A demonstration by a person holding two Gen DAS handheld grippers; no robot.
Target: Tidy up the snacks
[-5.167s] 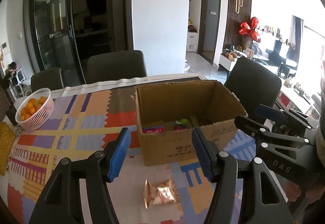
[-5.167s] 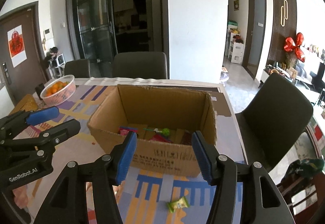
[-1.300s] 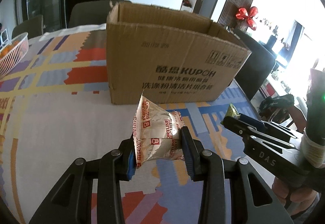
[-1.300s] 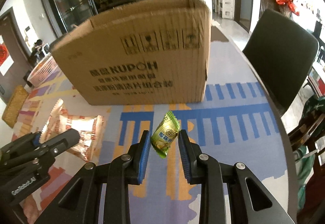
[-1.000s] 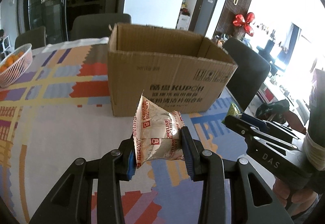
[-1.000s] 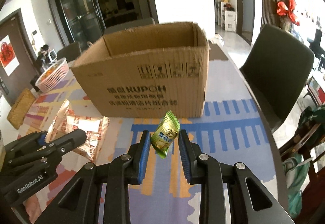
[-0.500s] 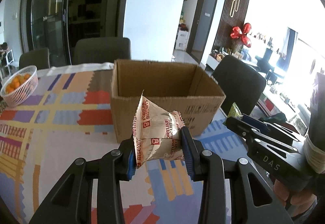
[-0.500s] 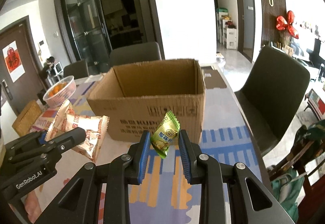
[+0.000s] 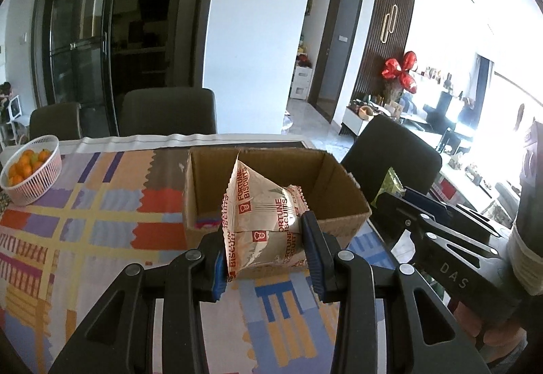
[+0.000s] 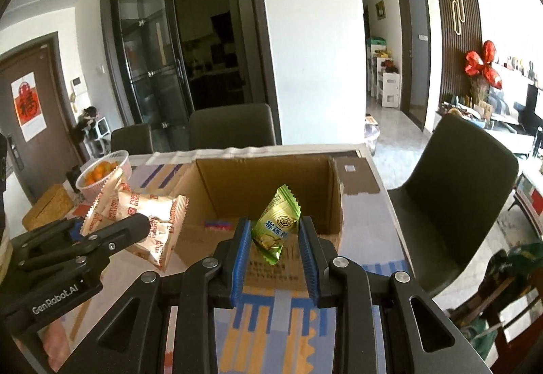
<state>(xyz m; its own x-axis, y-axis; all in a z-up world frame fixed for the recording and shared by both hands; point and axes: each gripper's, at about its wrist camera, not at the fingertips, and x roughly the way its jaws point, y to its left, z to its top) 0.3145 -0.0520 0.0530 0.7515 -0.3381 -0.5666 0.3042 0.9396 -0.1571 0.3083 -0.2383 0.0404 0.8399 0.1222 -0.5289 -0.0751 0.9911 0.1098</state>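
Note:
My left gripper is shut on a silvery-pink Fortune Biscuits packet, held in the air in front of the open cardboard box. My right gripper is shut on a small green candy packet, also raised before the box. In the right wrist view the left gripper shows at left with its biscuit packet. The right gripper appears at the right of the left wrist view, the green packet peeking above it. A pink snack lies inside the box.
A colourful patterned cloth covers the table. A white basket of oranges stands at the far left, with a woven box near it. Dark chairs line the far side and another chair stands at the right.
Both grippers have risen with their packets still held. The box, seen side-on a second ago, now shows its open top and inside from above.

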